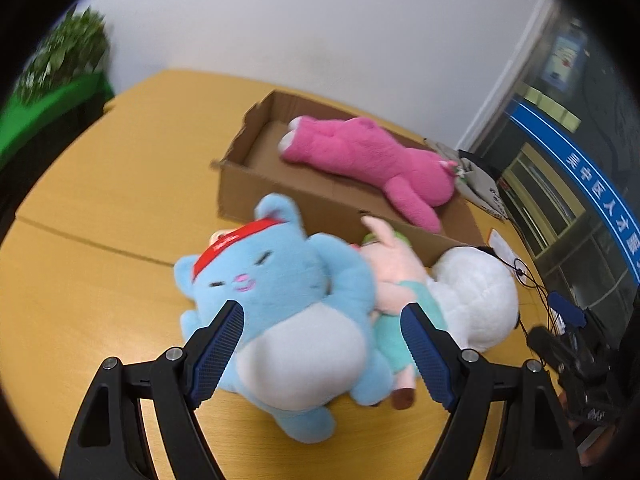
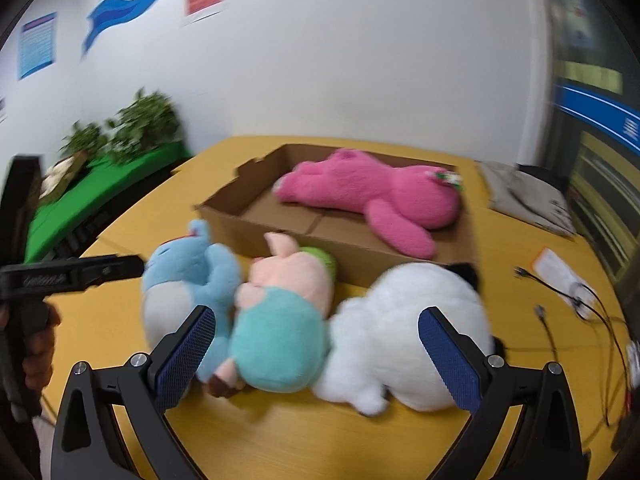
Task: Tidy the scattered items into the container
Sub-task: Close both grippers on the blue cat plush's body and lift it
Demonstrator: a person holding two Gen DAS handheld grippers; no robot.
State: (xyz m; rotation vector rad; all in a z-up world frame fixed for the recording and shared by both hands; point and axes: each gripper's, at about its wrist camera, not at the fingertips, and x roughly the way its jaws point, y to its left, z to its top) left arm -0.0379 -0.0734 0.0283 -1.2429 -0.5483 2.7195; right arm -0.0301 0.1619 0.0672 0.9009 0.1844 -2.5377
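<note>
- A yellow wooden desk (image 2: 120, 320) carries a shallow open cardboard box (image 2: 280, 236) toward its far edge, near a white wall.
- A pink plush toy (image 2: 372, 192) lies on its side inside the box, stretched along the far wall, with one limb draped over the near right rim.
- Three more plush toys lie in a row on the desk, just in front of the box's near wall and touching one another.
- The blue cat toy (image 1: 280, 300), with a red headband and a pale belly, is at the left end of the row, lying on its back.
- The pink pig toy (image 2: 280, 312), dressed in teal, is in the middle, pressed between its neighbours.
- The white plush toy (image 2: 408, 336) is at the right end, near the box's near right corner.
- The left gripper (image 1: 322, 320) hovers over the blue cat with its jaws apart; the blue pads sit on either side of the cat's belly without pressing on it, and it holds nothing.
- The right gripper (image 2: 316, 324) hangs with its jaws wide apart, framing the pig and the white toy; the pads are not squeezing either, and it holds nothing.
- In the right wrist view, a hand (image 2: 38, 356) at the left edge grips the handle of the left gripper.
- Black cables (image 2: 560, 292) and a paper slip (image 2: 556, 268) lie near the desk's right edge.
- Green potted plants (image 2: 136, 124) stand beyond the desk's far left corner.
</note>
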